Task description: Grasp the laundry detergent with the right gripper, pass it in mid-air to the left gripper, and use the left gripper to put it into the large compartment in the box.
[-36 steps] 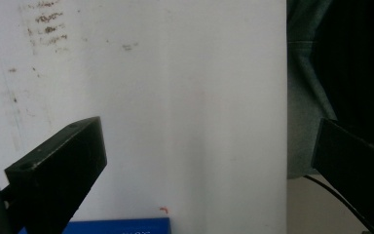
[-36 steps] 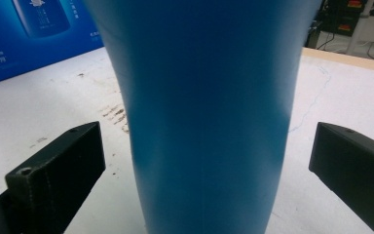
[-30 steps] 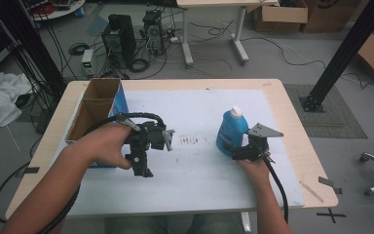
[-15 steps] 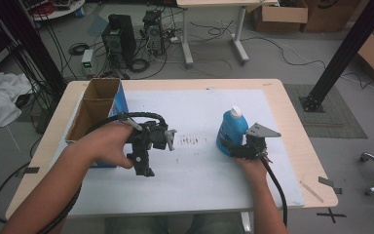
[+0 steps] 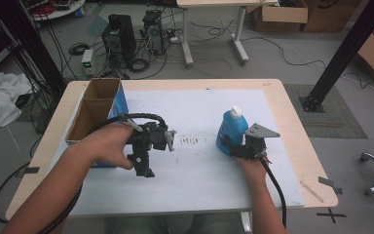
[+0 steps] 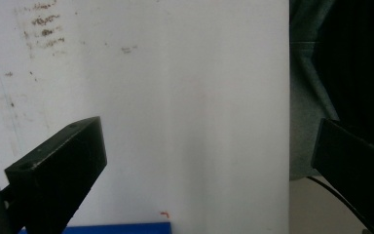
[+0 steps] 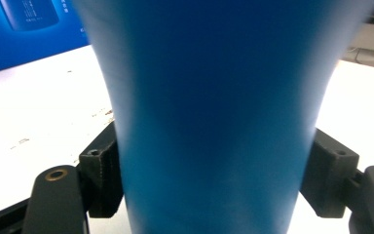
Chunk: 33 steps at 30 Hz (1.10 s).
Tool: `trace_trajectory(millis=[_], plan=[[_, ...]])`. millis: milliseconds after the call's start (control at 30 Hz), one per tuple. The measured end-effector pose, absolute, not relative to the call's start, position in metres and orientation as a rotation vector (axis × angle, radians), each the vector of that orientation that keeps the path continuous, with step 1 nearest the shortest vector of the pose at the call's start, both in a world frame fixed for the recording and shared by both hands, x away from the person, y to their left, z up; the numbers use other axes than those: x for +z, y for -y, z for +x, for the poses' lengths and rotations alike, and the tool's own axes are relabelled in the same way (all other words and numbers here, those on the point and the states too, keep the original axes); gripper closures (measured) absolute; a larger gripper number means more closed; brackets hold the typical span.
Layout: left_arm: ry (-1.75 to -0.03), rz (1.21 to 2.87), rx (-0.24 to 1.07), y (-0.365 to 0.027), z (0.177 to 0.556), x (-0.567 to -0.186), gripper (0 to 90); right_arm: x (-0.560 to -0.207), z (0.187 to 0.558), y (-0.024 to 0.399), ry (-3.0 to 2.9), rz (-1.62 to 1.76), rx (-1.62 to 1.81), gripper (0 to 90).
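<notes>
A blue bottle (image 5: 231,129) with a white cap stands upright on the white mat (image 5: 199,180), right of centre. My right gripper (image 5: 233,148) reaches it from the near side. Its jaws have just been closing, and in the right gripper view both black pads (image 7: 100,180) press against the bottle's (image 7: 214,97) lower body, so my right gripper (image 7: 214,185) is shut on it. My left gripper (image 5: 158,155) hovers over the mat left of centre. In the left gripper view its jaws stand wide apart and my left gripper (image 6: 209,139) holds nothing.
An open cardboard box with a blue side (image 5: 97,112) stands at the table's left edge, close behind my left hand. Its blue face shows in the right gripper view (image 7: 24,29). Dark smudges (image 5: 190,141) mark the mat between the two grippers. Cables trail off the table's front.
</notes>
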State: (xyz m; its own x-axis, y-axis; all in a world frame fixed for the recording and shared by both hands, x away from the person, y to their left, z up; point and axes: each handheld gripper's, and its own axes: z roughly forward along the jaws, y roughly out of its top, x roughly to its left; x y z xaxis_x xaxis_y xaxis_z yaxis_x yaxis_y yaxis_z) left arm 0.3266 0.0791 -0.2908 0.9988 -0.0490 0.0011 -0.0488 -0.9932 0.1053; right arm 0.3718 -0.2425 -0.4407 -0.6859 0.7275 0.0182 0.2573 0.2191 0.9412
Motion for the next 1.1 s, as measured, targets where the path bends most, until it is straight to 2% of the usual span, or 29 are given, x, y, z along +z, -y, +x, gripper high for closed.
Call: trace_trajectory(millis=[333, 367, 800, 967, 1100], plan=[[0.071, 3.038, 0.0, -0.0793, 0.3264, -0.2908, 0.1, -0.4408, 0.3707, 0.2424, -2.064, 0.918, 1.462, 29.1], [0.071, 3.039, 0.001, -0.0792, 0.3264, -0.2908, 0.1, -0.4406, 0.3705, 0.2423, -2.063, 0.914, 1.461, 31.7], [0.071, 3.038, -0.001, -0.0776, 0.3272, -0.2919, 0.1, -0.4409, 0.3699, 0.2419, -2.054, 0.913, 1.462, 35.0], [0.074, 3.037, -0.002, -0.0773, 0.3276, -0.2927, 0.1, -0.4409, 0.3684, 0.2404, -2.055, 0.904, 1.457, 41.0], [0.073, 3.035, -0.002, -0.077, 0.3277, -0.2929, 0.1, -0.4405, 0.3671, 0.2394, -2.05, 0.897, 1.451, 42.2]])
